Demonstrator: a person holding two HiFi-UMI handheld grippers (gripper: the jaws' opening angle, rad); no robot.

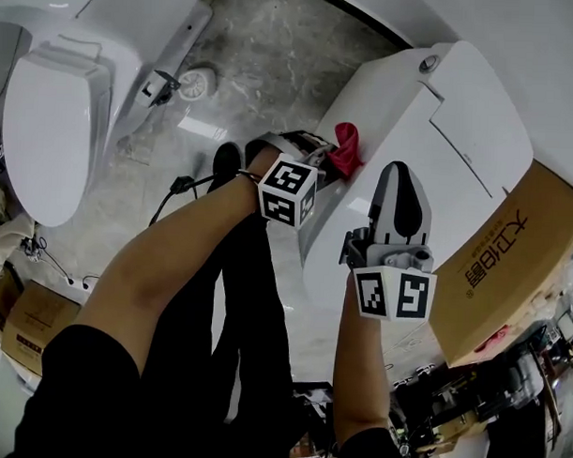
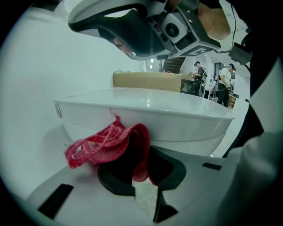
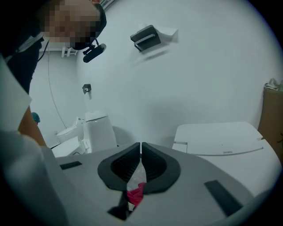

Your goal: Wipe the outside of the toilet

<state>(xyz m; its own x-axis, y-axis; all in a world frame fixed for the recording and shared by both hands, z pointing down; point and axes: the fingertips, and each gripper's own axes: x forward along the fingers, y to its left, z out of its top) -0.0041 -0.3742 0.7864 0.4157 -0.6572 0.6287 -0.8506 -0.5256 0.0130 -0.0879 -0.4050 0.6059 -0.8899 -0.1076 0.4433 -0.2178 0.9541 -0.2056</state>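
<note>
Jaws of left gripper [image 2: 141, 170] pinch red cloth [image 2: 106, 143] — right gripper [image 3: 140, 152] closed, empty.

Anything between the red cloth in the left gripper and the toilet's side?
Nothing visible does. The red mesh cloth, clamped in the left gripper, appears to lie directly against the white ceramic toilet, just below the lid rim. The right gripper, shut and empty, hovers above the lid, out of the way.
</note>
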